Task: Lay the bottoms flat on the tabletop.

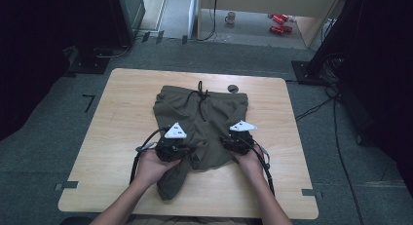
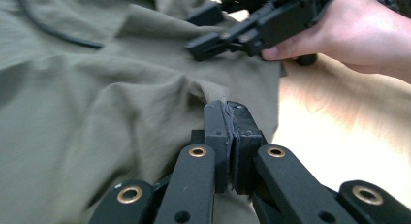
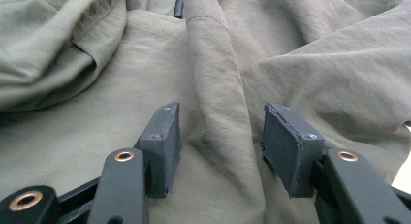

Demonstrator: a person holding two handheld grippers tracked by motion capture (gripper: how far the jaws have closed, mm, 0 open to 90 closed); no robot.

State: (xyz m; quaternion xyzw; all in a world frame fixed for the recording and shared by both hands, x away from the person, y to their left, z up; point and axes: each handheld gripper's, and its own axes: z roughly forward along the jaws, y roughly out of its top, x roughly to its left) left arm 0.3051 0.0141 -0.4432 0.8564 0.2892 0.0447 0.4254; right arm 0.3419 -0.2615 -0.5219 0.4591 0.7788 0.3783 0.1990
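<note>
Olive shorts (image 1: 202,122) with a dark drawstring (image 1: 201,99) lie spread across the middle of a light wooden table (image 1: 117,113). Left gripper (image 2: 227,118): jaws pressed together on a pinched fold of the fabric near its edge. Right gripper (image 3: 220,136): jaws parted moderately, straddling a raised fabric ridge, resting on the cloth. Grey carpet surrounds the table; red cans (image 1: 279,23) and a mug (image 1: 231,17) sit on the floor beyond.

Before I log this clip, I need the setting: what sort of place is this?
Probably a lab or office workspace set up for recording, not a home: a light wooden table on grey carpet, black equipment stands with trailing cables, and olive-green drawstring shorts laid out for handling.
</note>
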